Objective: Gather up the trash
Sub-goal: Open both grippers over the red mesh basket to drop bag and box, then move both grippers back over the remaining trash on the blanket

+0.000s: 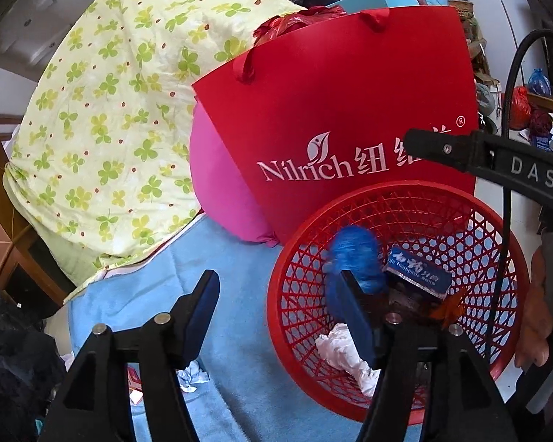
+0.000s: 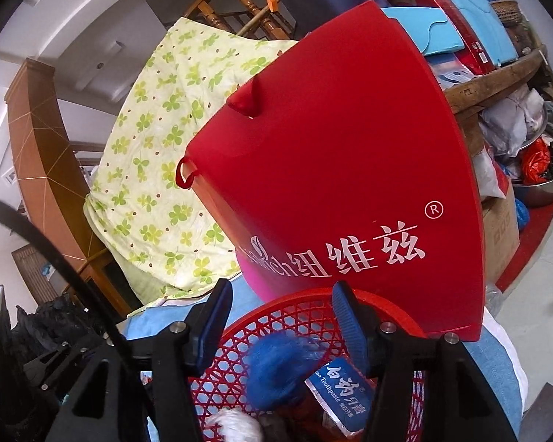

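Observation:
A red mesh basket [image 1: 405, 188] stands on a blue cloth [image 1: 239, 331]. Inside it lie a blue toothpaste box [image 1: 418, 276], crumpled white tissue [image 1: 344, 353] and a blurred blue plastic wad [image 1: 354, 254]. My left gripper [image 1: 276, 280] is open and holds nothing. Its right finger reaches over the basket rim, its left finger hangs over the cloth. In the right wrist view my right gripper [image 2: 282, 291] stands open above the basket [image 2: 239, 335]. The blue wad [image 2: 276, 368] sits below its fingers, untouched, beside the toothpaste box [image 2: 341, 390].
A red paper bag [image 1: 350, 110] stands right behind the basket, with a pink cushion [image 1: 217, 191] and a clover-print quilt [image 1: 110, 110] to its left. White paper scraps [image 1: 190, 375] lie on the cloth near my left fingers. A black cable [image 1: 505, 221] crosses the basket's right side.

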